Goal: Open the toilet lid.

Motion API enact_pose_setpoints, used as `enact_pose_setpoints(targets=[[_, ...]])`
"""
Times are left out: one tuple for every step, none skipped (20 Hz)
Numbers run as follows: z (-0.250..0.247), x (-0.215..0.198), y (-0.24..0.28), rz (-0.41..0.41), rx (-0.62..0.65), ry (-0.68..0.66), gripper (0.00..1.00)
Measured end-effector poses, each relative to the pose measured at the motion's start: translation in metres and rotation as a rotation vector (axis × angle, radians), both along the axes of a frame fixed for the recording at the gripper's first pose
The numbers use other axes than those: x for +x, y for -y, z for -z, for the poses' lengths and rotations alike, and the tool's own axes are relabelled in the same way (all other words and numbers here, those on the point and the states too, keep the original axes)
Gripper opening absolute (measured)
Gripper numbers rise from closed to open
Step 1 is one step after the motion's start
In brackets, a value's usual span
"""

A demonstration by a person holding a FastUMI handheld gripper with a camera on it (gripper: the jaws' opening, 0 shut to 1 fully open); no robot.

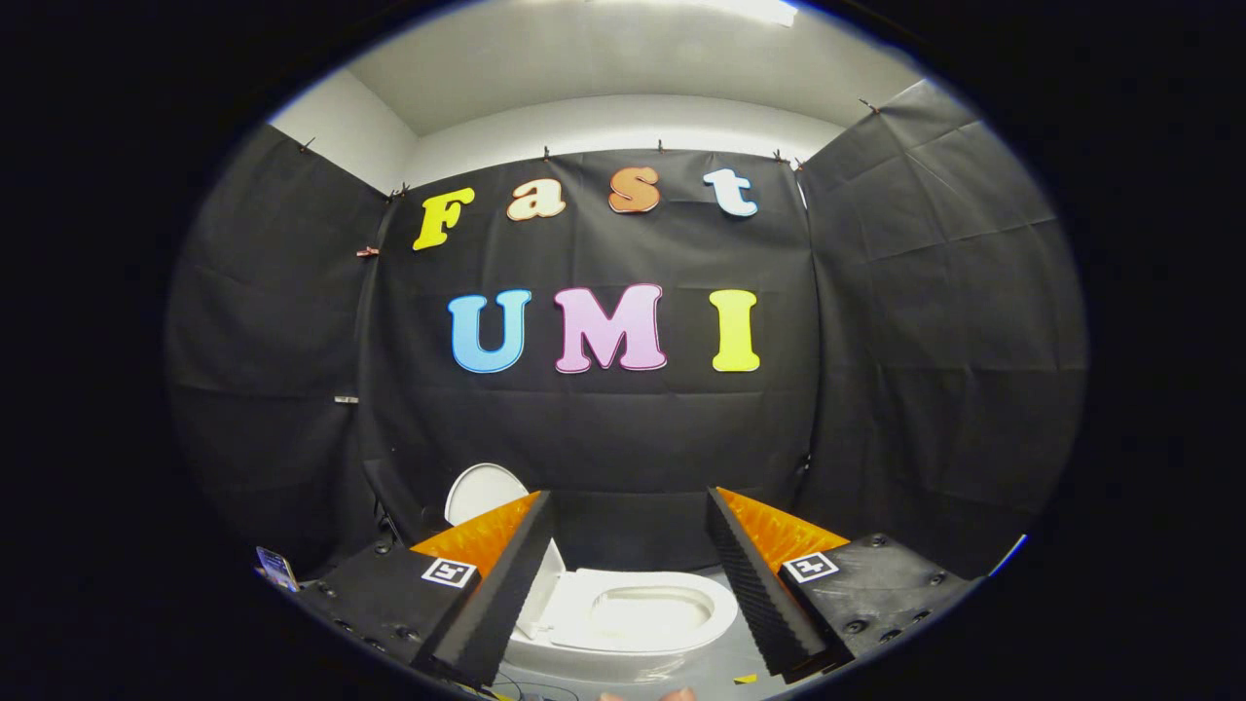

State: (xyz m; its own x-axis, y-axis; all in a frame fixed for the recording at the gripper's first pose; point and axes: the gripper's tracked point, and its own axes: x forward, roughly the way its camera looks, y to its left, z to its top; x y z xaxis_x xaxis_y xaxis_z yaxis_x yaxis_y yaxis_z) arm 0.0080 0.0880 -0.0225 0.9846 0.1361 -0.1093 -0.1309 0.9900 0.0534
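My hand-held gripper (631, 574) is released, its two fingers spread wide with nothing between the pads. Each finger (506, 584) is a long wedge: a black ribbed pad on the inner face, which looks like a soft foam or rubber, and a bright orange ridged plastic shell on the outer slope. Behind each one sits a black block with round bolt heads, and each block carries a small square black-and-white marker (449, 571). Those markers hold only a coded pattern, no words I can read.

Through the gap between the fingers, just ahead and below them, sits the toilet (633, 623). It is glossy white, smooth, with a rounded oval seat ring (715, 608) lying flat around the pale bowl. The toilet lid (484, 490) already stands raised at the left side of the bowl, tilted upright; its rounded white top rises above my left finger, while the finger hides its lower part. Nothing of my gripper touches the lid or the seat.

The floor (701, 672) around the toilet base is a plain smooth grey. Off beside the left block there is a small object (276, 567) with a bright coloured face; it is too small to tell what is written on it.

Beyond the toilet hangs creased black cloth, with pale wall and ceiling above it.
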Motion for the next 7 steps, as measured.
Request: enact_pose_setpoints(targets=[[0.0004,0.0002,0.0002,0.000,0.000,0.000,0.98],[0.0001,0.0011,0.0001,0.000,0.000,0.000,0.98],[-0.0002,0.0011,0.0002,0.000,0.000,0.000,0.98],[-0.0003,0.0003,0.0002,0.000,0.000,0.000,0.98],[-0.0006,-0.0001,0.0000,0.000,0.001,0.002,0.98],[-0.0016,0.0009,0.0007,0.001,0.002,0.004,0.98],[-0.0022,0.0017,0.0005,0.001,0.002,0.006,0.98]])
